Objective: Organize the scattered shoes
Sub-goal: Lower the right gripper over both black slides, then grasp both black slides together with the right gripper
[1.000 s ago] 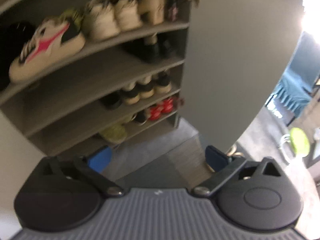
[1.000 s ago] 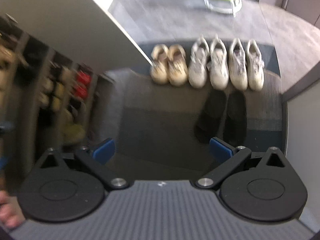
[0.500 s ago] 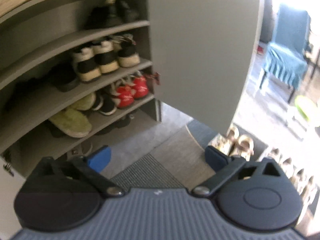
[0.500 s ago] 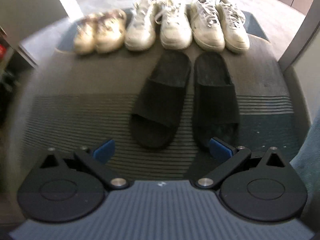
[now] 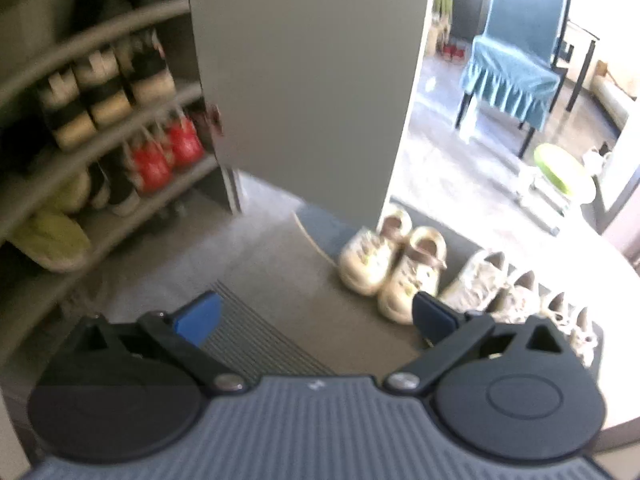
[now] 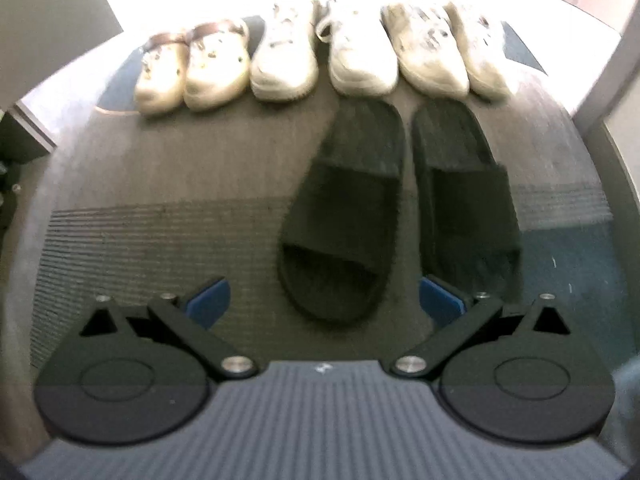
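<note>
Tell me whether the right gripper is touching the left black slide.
Apart. In the right wrist view the right gripper is open, and bare mat shows between each blue fingertip and the toe of the left black slide.

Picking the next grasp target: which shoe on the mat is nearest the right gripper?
The left black slide: its toe end lies between the open fingers of the right gripper. Its mate sits off to the right, and the cream clogs and white sneakers line the far edge.
</note>
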Available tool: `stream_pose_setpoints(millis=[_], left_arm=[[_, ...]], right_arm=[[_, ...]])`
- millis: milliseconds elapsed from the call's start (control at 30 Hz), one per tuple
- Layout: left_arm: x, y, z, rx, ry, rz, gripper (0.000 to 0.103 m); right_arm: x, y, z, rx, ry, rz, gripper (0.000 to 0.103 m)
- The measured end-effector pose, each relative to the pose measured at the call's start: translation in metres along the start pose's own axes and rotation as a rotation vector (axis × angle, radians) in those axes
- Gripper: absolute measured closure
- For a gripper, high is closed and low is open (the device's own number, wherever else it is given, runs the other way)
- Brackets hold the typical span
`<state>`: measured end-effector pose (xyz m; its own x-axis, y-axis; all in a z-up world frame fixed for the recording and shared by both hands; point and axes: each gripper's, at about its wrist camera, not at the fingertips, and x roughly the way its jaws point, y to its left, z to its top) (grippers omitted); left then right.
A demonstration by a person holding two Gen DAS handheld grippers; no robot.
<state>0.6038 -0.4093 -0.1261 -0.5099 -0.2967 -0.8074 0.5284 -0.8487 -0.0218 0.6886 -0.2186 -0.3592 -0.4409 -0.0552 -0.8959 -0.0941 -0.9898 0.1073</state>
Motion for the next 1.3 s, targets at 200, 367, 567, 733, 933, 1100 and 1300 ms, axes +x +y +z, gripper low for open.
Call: stream_pose_setpoints(millis=[200,367,567,733,933,1100,1300], left_arm=[[0.003,-0.001,-0.019,0.032,0.058,0.114,0.001],[-0.005,-0.022,-0.026,0.1,0.103,0.144,0.001],[0.011,-0.048,-0.057,0.219,0.075,0.097,0.0],[0.059,-0.053,-0.053,0.173,0.086,0.007,0.004],[0.085,-0.06,-0.025,0.217,0.061,-0.021,0.003],[0.084,-0.076,-0.028,0.343,-0.066,-0.067,0.003],[0.086,-0.076,-0.014,0.29,-0.148,-0.18,0.002]], right_arm=[[0.015,-0.002,0.007,0.03,-0.012,-0.013,0.0],[0.039,-0.02,0.011,0.064,0.023,-0.102,0.0],[0.084,-0.024,0.003,0.018,0.028,-0.172,0.0],[0.135,-0.026,-0.014,0.005,0.07,-0.232,0.0],[0.144,-0.039,-0.033,-0.021,-0.083,-0.244,0.0],[0.128,-0.054,-0.058,-0.051,-0.205,-0.216,0.0],[0.136,-0.089,-0.06,-0.007,-0.266,-0.177,0.0]])
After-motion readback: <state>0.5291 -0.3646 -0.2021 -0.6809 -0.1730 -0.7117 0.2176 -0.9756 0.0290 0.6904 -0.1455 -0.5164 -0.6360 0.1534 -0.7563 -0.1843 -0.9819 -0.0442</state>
